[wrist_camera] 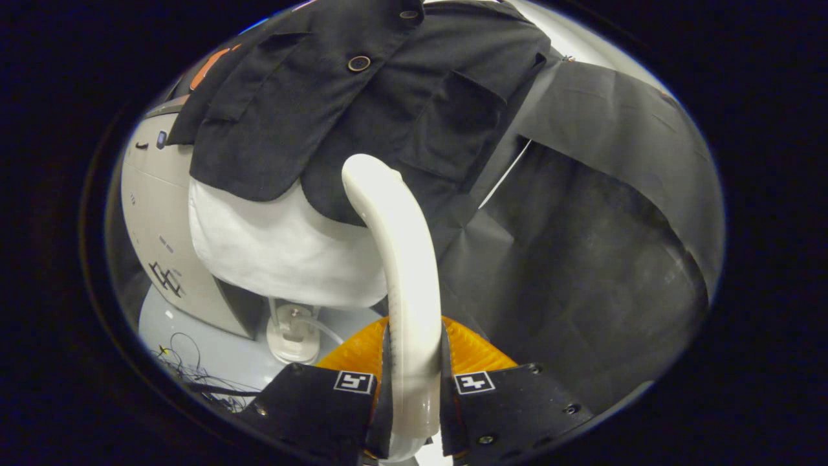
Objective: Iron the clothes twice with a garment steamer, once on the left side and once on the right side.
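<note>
The gripper [414,388] has both of its fingers pressed against the sides of the garment steamer [401,259], a pale curved wand that rises from between the jaws and arcs forward and slightly to the left. The jaws are pinching the wand's lower handle, one finger [323,401] on its left flank and the other on its right, with no gap showing between either pad and the plastic. Each finger carries a small square marker tag just beside the handle. The wand's rounded head ends well ahead of the jaws, at the lower hem of the dark jacket [362,110], and appears to touch the cloth there, though the exact contact is hidden behind the head. The jacket hangs on a white-covered dress form [278,252], which sits ahead of the jaws and to their left; its front flap with two visible buttons [359,63] lies above the wand's head, and a patch pocket [453,129] sits just to the right of the head. The form stands on a short post with a pale base [292,336], just ahead of the left finger. Beyond that, further left, stands a light grey machine housing [162,226], and loose thin wires [194,372] lie on the floor beside the left finger. Ahead and to the right of the jaws hangs black sheeting [582,259].
</note>
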Tool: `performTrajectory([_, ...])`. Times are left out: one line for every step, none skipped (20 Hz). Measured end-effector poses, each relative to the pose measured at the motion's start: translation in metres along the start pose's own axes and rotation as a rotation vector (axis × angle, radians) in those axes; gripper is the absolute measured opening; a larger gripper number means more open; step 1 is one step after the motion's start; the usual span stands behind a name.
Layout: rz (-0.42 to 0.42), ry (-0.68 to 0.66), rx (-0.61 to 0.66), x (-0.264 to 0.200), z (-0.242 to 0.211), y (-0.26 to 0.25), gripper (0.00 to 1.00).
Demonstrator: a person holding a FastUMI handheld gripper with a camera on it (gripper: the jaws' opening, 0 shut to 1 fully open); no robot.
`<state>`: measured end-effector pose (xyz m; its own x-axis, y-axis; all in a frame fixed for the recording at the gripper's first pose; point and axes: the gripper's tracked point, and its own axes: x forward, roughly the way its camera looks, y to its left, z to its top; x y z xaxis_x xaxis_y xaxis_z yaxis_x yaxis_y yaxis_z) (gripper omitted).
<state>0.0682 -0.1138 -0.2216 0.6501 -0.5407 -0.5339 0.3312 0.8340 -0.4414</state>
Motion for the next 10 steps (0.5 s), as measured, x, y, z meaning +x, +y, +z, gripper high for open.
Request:
performTrajectory([0.001, -0.005, 0.015, -0.004, 0.003, -0.001, 0.32])
performTrajectory([0.003, -0.015, 0.032, -0.012, 0.007, -0.003, 0.32])
performTrajectory([0.003, -0.026, 0.047, -0.023, 0.011, -0.007, 0.32])
performTrajectory([0.004, -0.042, 0.064, -0.035, 0.017, -0.011, 0.32])
performTrajectory([0.006, -0.062, 0.083, -0.048, 0.023, -0.014, 0.32])
performTrajectory([0.005, -0.083, 0.104, -0.062, 0.030, -0.020, 0.32])
performTrajectory([0.002, -0.104, 0.128, -0.076, 0.036, -0.025, 0.32])
performTrajectory([-0.001, -0.121, 0.151, -0.088, 0.041, -0.030, 0.32])
performTrajectory([0.000, -0.136, 0.172, -0.101, 0.045, -0.034, 0.32])
performTrajectory([0.002, -0.148, 0.192, -0.113, 0.048, -0.039, 0.32])
